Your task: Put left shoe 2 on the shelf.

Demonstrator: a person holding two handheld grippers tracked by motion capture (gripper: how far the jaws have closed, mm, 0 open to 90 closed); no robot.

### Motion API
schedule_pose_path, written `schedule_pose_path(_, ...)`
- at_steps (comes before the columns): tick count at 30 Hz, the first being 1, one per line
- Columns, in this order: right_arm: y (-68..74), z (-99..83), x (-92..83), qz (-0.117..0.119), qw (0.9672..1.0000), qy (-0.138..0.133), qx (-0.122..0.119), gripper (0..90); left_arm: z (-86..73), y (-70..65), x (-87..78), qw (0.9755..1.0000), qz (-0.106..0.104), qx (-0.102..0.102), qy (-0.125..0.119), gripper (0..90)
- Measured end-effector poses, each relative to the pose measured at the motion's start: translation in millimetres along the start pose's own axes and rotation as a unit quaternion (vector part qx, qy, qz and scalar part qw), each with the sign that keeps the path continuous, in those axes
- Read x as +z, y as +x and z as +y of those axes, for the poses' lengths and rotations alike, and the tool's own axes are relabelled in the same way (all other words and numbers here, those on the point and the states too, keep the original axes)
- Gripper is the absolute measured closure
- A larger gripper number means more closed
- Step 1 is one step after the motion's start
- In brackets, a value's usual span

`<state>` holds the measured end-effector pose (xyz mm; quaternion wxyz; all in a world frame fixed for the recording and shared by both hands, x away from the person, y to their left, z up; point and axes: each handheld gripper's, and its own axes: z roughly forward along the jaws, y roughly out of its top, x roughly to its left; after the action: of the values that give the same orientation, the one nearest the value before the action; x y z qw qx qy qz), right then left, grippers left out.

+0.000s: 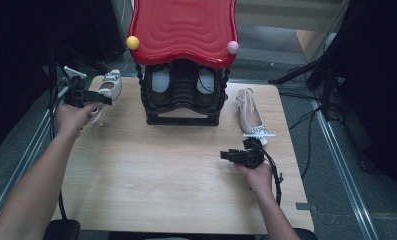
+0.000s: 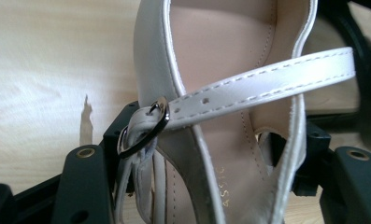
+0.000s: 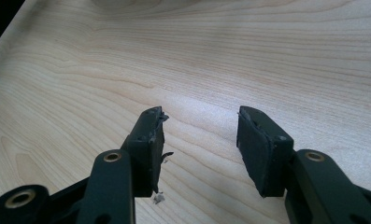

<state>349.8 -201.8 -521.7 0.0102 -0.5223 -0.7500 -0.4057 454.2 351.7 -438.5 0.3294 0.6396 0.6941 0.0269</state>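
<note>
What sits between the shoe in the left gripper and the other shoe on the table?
The black shoe rack under its red top stands between the held shoe and the lying shoe, seen in the high view.

The one piece of writing that shows is a faint gold stamp on the beige insole of the pale cream leather slingback shoe point(image 2: 230, 84), seen in the left gripper view near the bottom edge. Only part of it shows, and it seems to end in the capitals "ASSIC"; the rest is cut off and unreadable.
</note>
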Motion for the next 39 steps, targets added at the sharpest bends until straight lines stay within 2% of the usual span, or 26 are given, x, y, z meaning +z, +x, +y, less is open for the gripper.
schedule_pose_path(8, -0.3, -0.1, -0.3, 0.001, 1.0000, 0.002, 0.001, 52.3, 22.7, -25.8, -33.5, 0.9992, -0.004, 0.022, -0.035, 35.5)
schedule_pose_path(16, -0.4, -0.4, 0.4, 0.001, 1.0000, 0.002, 0.003, 52.3, 47.8, -53.8, -69.9, 0.9971, -0.014, 0.037, -0.065, 35.5)
schedule_pose_path(21, -1.0, -0.4, 0.2, 0.000, 1.0000, 0.002, 0.005, 52.3, 62.2, -74.4, -93.1, 0.9948, -0.022, 0.041, -0.090, 35.5)
schedule_pose_path(25, -0.5, -0.5, 0.1, 0.003, 1.0000, 0.004, 0.006, 52.2, 71.3, -90.6, -110.6, 0.9926, -0.024, 0.054, -0.106, 35.5)
schedule_pose_path(27, -0.6, -0.5, 0.1, 0.003, 1.0000, 0.004, 0.006, 52.2, 76.1, -97.6, -119.6, 0.9917, -0.033, 0.059, -0.109, 35.5)
schedule_pose_path(30, -0.6, -0.7, 0.3, 0.003, 1.0000, 0.003, 0.006, 52.1, 82.8, -110.0, -132.0, 0.9903, -0.032, 0.067, -0.117, 35.4)
schedule_pose_path(32, -0.4, -0.9, 0.4, 0.002, 1.0000, 0.003, 0.005, 52.1, 87.5, -118.3, -139.2, 0.9899, -0.037, 0.063, -0.121, 35.4)
schedule_pose_path(39, -0.5, -0.9, 0.6, 0.000, 1.0000, 0.002, 0.002, 52.1, 103.0, -153.4, -161.5, 0.9877, -0.028, 0.081, -0.131, 35.3)
